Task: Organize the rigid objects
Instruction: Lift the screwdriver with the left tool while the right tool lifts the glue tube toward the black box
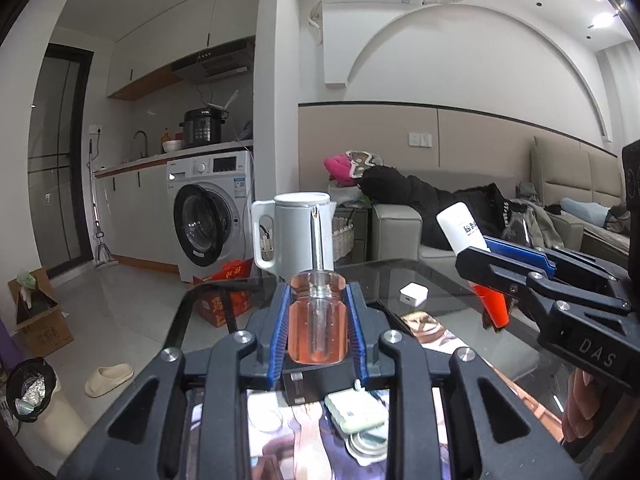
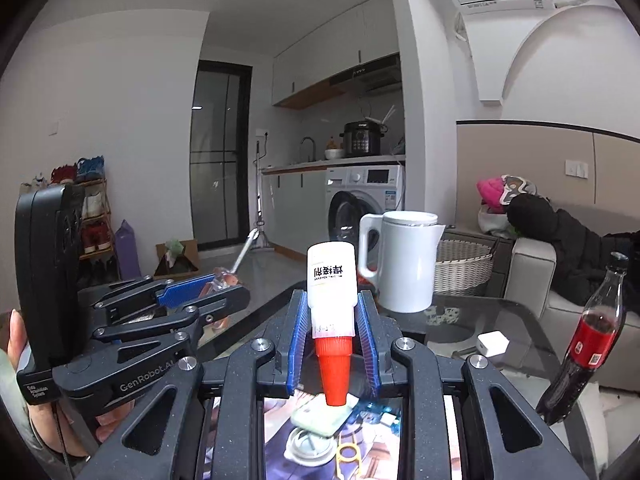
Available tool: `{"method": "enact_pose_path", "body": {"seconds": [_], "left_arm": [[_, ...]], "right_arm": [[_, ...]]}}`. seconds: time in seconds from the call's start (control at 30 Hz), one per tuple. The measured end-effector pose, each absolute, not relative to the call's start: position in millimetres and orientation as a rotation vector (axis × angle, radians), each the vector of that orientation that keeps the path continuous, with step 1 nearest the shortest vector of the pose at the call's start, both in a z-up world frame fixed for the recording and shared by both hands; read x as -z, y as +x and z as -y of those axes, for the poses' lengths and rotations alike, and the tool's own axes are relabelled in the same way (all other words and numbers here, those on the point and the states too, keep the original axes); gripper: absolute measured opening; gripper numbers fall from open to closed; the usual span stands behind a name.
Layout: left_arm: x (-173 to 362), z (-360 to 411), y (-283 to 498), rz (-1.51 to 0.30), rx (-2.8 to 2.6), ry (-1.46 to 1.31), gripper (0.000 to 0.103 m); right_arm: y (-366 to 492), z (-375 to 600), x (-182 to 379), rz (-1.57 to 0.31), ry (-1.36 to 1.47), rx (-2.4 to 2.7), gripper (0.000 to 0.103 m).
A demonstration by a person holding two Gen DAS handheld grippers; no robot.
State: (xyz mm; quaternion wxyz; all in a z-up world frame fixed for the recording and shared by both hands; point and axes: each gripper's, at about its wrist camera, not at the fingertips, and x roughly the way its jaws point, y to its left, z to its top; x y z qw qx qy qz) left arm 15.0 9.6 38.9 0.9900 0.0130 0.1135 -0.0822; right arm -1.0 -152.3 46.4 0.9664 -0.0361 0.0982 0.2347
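Glass bench [image 2: 500,312] carrying the work; printed mat [image 1: 280,432] visible under the claws. White kettle [image 2: 404,260] upright at far edge of bench, not touched. Cola bottle [image 2: 592,332] upright at right side, partly full, cap on, not touched. Small white charger block [image 1: 414,294] lying on glass between kettle and bottle, well apart from both claws.

Left claw [image 1: 318,320] clamped on clear orange screwdriver handle [image 1: 318,320]; metal shaft pointing forward and up, lined up in front of kettle in left wrist view. Screwdriver lifted clear of bench, nearly level. Right claw [image 2: 334,328] clamped on white glue bottle [image 2: 331,280] near its neck, red nozzle [image 2: 334,372] pointing back toward camera, bottle body up and forward. Also held clear of bench.

Below the claws, still on the mat: pale green flat case [image 2: 320,416], round metal lid [image 2: 310,446], yellow ring-shaped piece [image 2: 348,454], dark box [image 1: 308,386]. Exact identity of the smaller bits not readable.

Progress estimate: early to middle. Two items picked up, neither yet placed. No tray, box or bin for sorted goods identifiable in either view, so destination cannot be told. Remaining, as judged: set down screwdriver and glue bottle in their places, then deal with case, lid, ring, box, charger block.
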Motion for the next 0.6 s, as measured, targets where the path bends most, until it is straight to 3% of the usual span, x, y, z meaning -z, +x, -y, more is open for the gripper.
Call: {"method": "enact_pose_path", "body": {"seconds": [0.6], "left_arm": [[-28, -8, 100, -0.285, 0.124, -0.085, 0.025]], "right_arm": [[109, 138, -65, -0.203, -0.005, -0.332, 0.024]]}}
